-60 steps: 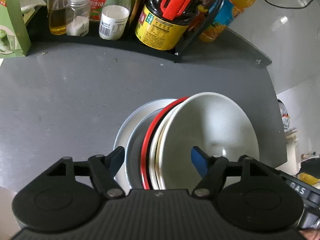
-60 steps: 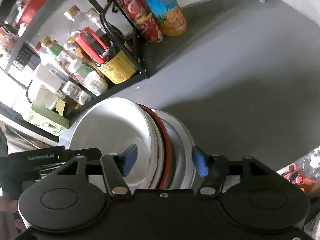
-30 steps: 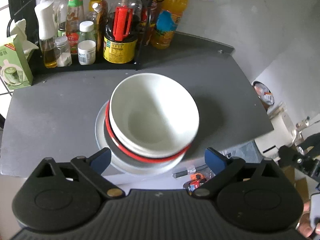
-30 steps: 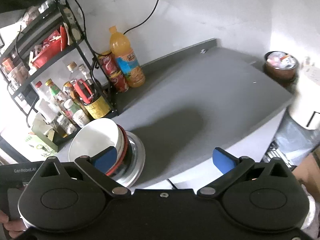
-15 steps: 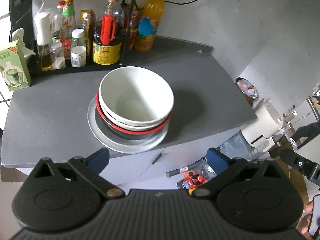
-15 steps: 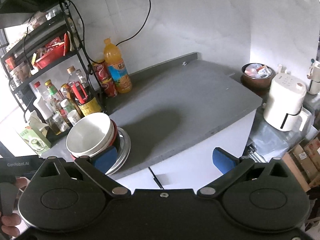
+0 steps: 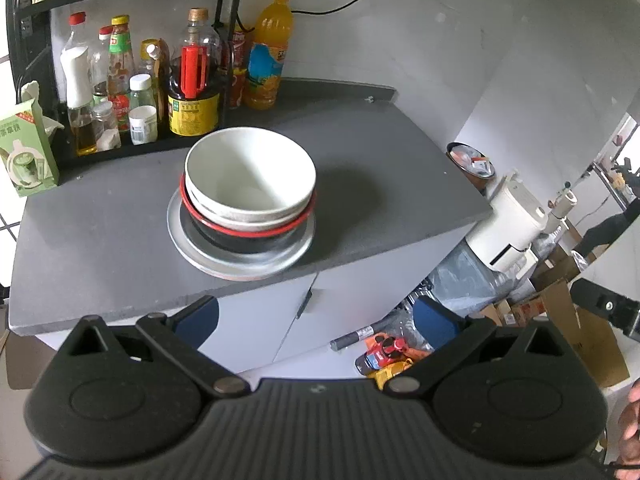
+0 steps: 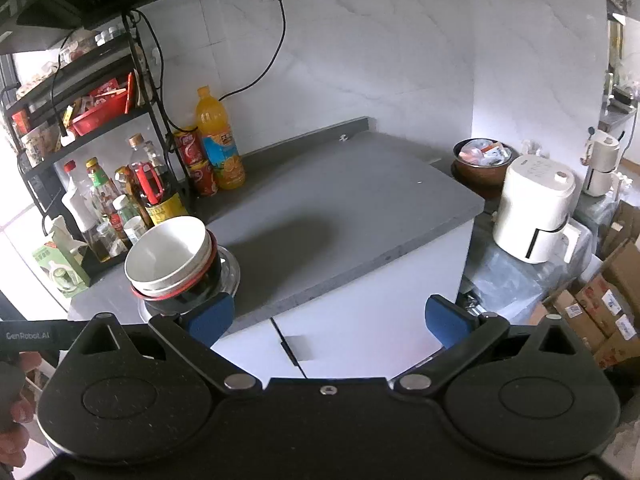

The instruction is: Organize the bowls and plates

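White bowl [image 7: 250, 176] atop red-rimmed bowl [image 7: 248, 232] on grey plate [image 7: 240, 258]; both grippers' jaws spread, empty.

A white round bowl [image 7: 250, 174] sits on top of a stack. Under it is a black bowl with a red rim [image 7: 244, 232], and that sits on a flat silver metal plate [image 7: 240, 258]. The stack stands on the grey table [image 7: 380, 168], near its front edge. Behind the stack is a black wire rack [image 7: 132, 60] full of bottles. A tall orange juice bottle [image 7: 266, 54] stands right of the rack. A green paper box [image 7: 26, 150] stands left of it.
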A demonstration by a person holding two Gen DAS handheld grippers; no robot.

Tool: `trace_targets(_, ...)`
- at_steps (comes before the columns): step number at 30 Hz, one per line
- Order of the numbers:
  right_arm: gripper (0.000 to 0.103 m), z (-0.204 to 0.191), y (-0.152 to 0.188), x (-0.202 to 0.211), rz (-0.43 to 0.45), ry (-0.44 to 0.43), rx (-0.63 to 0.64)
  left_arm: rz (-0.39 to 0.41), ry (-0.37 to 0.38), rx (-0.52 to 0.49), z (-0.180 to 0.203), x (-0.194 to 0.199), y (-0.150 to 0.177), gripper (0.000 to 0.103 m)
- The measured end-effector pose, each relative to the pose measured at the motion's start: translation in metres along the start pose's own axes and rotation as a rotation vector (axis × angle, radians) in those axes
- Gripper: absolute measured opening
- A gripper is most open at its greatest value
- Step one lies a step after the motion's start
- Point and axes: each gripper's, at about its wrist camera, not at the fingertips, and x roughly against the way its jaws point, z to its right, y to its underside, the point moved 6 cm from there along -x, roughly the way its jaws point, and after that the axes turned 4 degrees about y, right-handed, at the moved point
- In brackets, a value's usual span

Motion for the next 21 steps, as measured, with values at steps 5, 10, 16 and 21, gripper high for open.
trace_targets(5, 0.103, 0.005, 0.012, 0.01, -0.001, 0.016, 0.004, 0.012, 0.0, -0.01, 0.003, 0.011, 0.011, 0.102)
trace_targets(10, 0.103, 0.008, 0.018, 0.02, 0.003, 0.007, -0.001, 0.014, -0.01, -0.028, 0.008, 0.02, 0.017, 0.102)
trace_targets(16, 0.103, 0.01, 0.018, 0.03, 0.013, -0.006, 0.009, 0.02, -0.038, -0.052, 0.011, 0.029, 0.022, 0.102)
trace_targets(21, 0.103, 0.01, 0.019, 0.031, 0.004, -0.023, 0.034, 0.016, -0.054, -0.051, 0.01, 0.032, 0.024, 0.102)
